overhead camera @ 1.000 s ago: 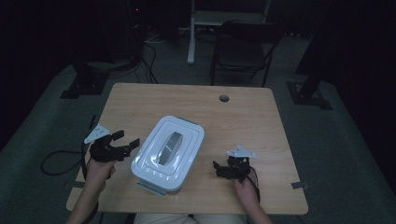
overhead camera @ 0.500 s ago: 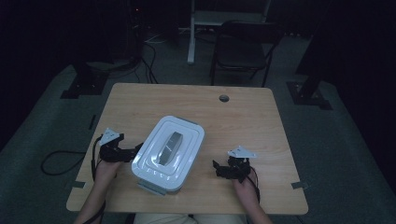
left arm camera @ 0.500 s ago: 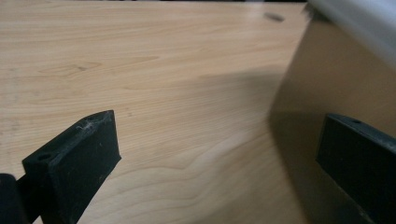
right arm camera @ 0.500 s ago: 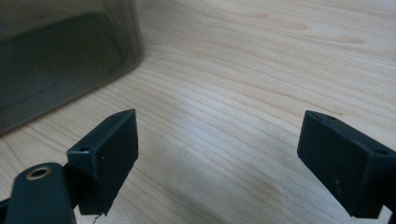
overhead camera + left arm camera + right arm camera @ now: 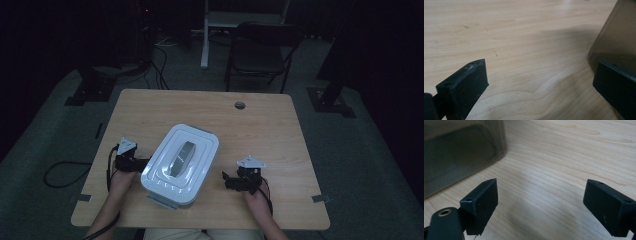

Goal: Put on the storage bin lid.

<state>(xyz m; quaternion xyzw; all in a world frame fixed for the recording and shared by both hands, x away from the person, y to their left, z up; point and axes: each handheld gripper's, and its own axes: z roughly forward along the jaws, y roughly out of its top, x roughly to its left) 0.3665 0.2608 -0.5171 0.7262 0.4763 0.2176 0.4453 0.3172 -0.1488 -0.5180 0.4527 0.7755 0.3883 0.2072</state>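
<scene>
High view: white-lidded container (image 5: 180, 165) sat near table (image 5: 280, 130) centre, turned diagonally. Left gripper (image 5: 141, 163) lay low at container's left side, just beside it. Right gripper (image 5: 229, 179) rested on table, near container's right side, apart from it.

Left gripper view: jaws had just been opening, stood wide, nothing between them but bare wood. Smoky translucent container wall (image 5: 616, 35) rose close behind right-hand jaw.

Right gripper view: jaws spread wide over bare wood, gripping nothing. Container corner (image 5: 461, 152) stood beyond left-hand jaw, clear of it.
</scene>
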